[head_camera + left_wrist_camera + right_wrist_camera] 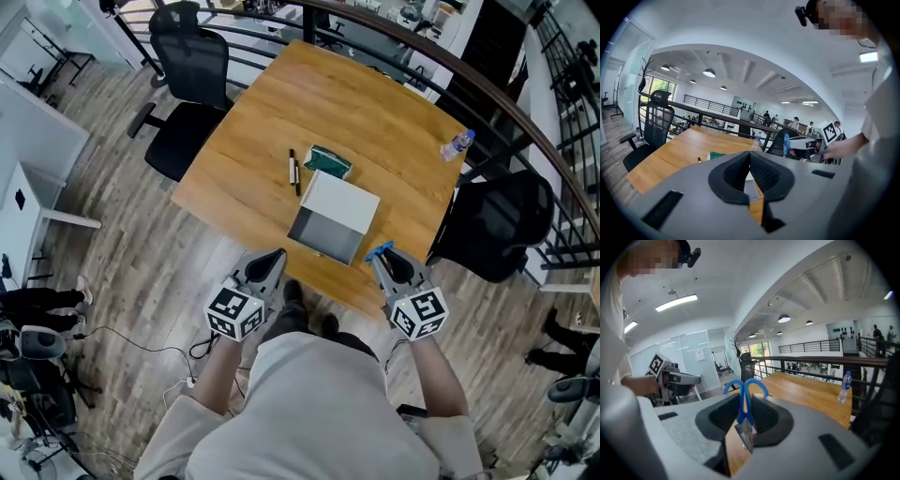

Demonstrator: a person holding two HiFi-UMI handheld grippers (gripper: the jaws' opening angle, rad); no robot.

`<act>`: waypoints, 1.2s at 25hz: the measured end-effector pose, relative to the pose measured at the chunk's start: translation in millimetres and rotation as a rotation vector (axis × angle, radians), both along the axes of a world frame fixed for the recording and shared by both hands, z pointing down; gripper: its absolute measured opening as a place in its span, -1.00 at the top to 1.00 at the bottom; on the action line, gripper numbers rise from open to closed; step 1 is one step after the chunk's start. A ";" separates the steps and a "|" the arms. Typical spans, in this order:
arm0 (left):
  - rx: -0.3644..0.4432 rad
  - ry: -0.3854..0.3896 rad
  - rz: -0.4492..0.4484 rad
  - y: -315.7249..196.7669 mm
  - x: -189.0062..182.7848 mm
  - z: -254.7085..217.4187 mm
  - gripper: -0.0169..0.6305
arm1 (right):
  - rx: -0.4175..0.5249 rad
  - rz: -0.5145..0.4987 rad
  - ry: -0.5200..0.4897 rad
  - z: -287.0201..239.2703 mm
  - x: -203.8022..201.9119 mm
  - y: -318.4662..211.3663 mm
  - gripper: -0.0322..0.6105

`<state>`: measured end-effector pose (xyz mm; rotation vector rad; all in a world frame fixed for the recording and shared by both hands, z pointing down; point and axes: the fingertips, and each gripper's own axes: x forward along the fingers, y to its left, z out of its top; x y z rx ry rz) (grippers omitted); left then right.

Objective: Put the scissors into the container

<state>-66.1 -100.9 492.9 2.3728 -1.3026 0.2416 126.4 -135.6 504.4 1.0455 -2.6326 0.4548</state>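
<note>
A pair of scissors (745, 389) with blue loop handles stands between the jaws of my right gripper (744, 399), which is shut on it, handles pointing away. In the head view the right gripper (381, 254) hovers at the table's near edge, and the scissors (379, 250) show as a blue spot at its tip. The container, a white box (335, 216) whose grey inside faces me, sits on the table just ahead, between both grippers. My left gripper (277, 255) is off the table's near edge, left of the box. Its jaws (750, 159) are shut with nothing in them.
A black marker (294, 172) and a green packet (328, 161) lie beyond the box on the wooden table (375, 112). A water bottle (457, 145) stands at the far right corner. Black office chairs stand at the left (187, 84) and the right (497, 225). A railing runs behind.
</note>
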 end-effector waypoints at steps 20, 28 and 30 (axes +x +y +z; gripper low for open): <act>-0.172 0.023 0.174 -68.1 -56.1 93.6 0.97 | -0.197 -0.014 0.269 155.9 -85.2 -69.0 0.63; -0.237 0.041 0.102 -79.0 -60.2 134.8 0.97 | -0.317 -0.124 0.385 223.9 -100.4 -72.5 0.63; -0.253 0.043 0.079 -78.5 -58.7 143.4 0.97 | -0.330 -0.162 0.417 237.9 -104.1 -72.2 0.63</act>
